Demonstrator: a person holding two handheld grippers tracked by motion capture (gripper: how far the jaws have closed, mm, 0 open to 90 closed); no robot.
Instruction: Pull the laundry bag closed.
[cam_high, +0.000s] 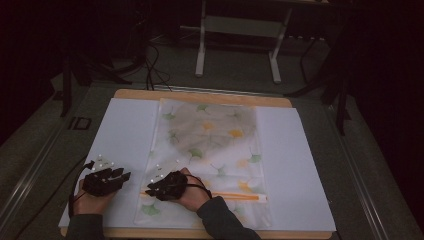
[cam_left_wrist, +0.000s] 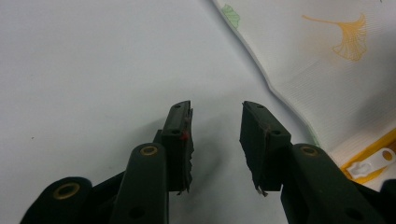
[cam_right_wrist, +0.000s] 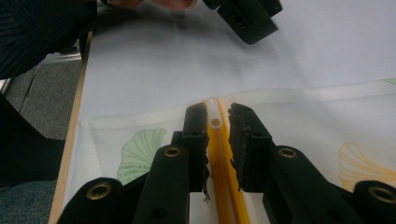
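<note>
Risk: right gripper straddles the zip pouch's orange zipper at the near-left end, jaws narrow, not visibly pinching. Pads could slip off the slider. Left gripper is half-open and empty on white paper, so the pouch may drag.

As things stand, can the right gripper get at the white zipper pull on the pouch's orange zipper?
Probably yes. The right gripper already straddles the orange zipper, and the white zipper pull lies between its jaws near the tips with nothing over it. The left gripper stays off to the side on the white sheet.
</note>
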